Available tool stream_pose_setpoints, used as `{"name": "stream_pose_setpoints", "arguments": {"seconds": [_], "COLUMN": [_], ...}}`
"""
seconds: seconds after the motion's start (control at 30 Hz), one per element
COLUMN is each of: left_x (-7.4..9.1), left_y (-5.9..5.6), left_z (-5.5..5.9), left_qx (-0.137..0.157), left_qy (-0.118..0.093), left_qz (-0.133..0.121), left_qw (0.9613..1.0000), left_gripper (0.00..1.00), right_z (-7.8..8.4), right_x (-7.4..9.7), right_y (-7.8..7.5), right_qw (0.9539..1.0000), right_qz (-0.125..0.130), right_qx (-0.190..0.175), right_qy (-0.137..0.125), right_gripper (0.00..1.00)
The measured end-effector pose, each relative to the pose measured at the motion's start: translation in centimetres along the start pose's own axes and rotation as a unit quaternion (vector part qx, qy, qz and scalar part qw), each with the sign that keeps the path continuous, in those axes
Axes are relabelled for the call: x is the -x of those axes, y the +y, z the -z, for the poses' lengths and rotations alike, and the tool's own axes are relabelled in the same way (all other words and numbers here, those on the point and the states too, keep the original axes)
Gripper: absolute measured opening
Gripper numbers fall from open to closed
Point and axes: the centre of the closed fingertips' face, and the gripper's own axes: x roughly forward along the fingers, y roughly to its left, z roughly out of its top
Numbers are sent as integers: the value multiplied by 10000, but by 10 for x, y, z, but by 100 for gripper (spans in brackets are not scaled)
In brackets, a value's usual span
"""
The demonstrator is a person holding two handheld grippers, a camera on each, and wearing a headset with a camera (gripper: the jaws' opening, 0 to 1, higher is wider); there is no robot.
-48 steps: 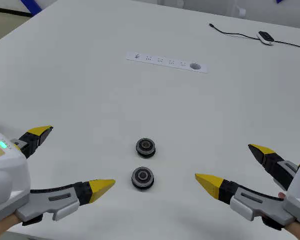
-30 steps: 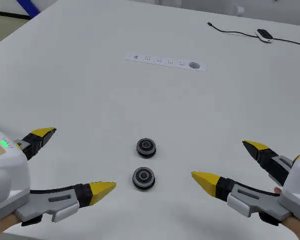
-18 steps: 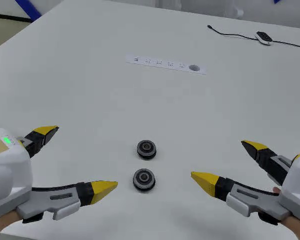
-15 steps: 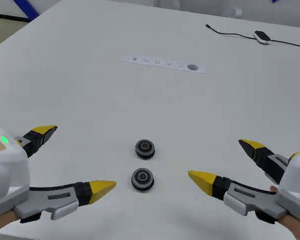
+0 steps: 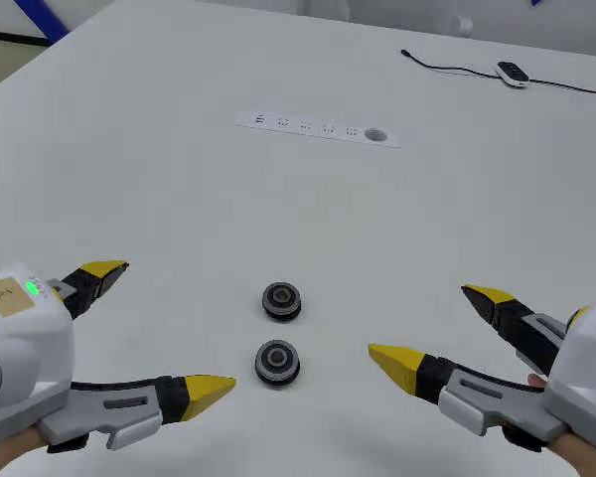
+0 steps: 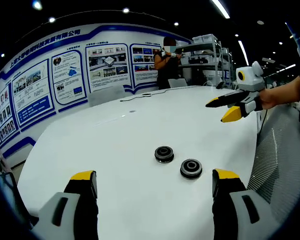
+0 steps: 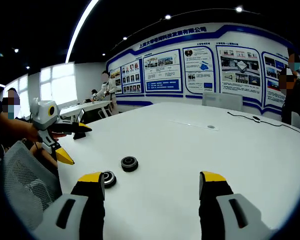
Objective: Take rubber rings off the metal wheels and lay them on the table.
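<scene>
Head view: a white table [image 5: 179,199] carries two small metal wheels lying flat, the farther wheel [image 5: 281,300] and the nearer wheel [image 5: 277,362], close together but apart, each with a black rubber ring [image 5: 277,378] seated around a metallic hub. The left gripper [image 5: 162,327] hovers at the lower left and the right gripper [image 5: 429,325] at the lower right, their yellow tips pointing inward toward the wheels. Both sets of jaws are spread wide and grip nothing, and neither gripper touches a wheel. Well beyond the wheels a white power strip [image 5: 316,128] lies flat on the table, and near the far edge a dark cable [image 5: 447,68] runs to a small dark remote-like device [image 5: 512,72]. Left gripper view: the gripper's own two jaws rise from the bottom, wide apart, with both wheels on the table ahead between them — the right-hand wheel the closer of the pair. The right gripper enters at the upper right, held by a hand, above the table edge. A person [image 6: 169,65] stands behind the table before a wall of blue-framed posters [image 6: 70,70]. Right gripper view: its own jaws stand equally parted, and the two wheels lie ahead and to the left, near the left jaw — with the left gripper beyond them, also gaping.
</scene>
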Motion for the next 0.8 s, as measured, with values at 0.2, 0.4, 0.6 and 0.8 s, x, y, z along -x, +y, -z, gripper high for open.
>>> {"name": "stream_pose_setpoints", "arguments": {"seconds": [0.2,0.4,0.6,0.8], "left_x": [-9,-16,-24,-33], "left_y": [-6,-14,-24,-33], "left_z": [-5,-2,1,0], "left_qx": [-95,-85,-271,-425], "left_qy": [-38,8,121,154], "left_qz": [169,378,608,803], "left_qw": [9998,9992,9977,9957], "left_gripper": [95,92,85,74], "right_z": [0,1,5,8], "right_x": [-4,-9,-13,-13], "right_y": [0,5,14,18], "right_qw": [9999,9997,9989,9983], "right_qz": [-60,-143,-307,-367], "right_qx": [-80,-174,-307,-407], "right_qy": [24,70,153,186], "right_gripper": [77,77,76,76]}}
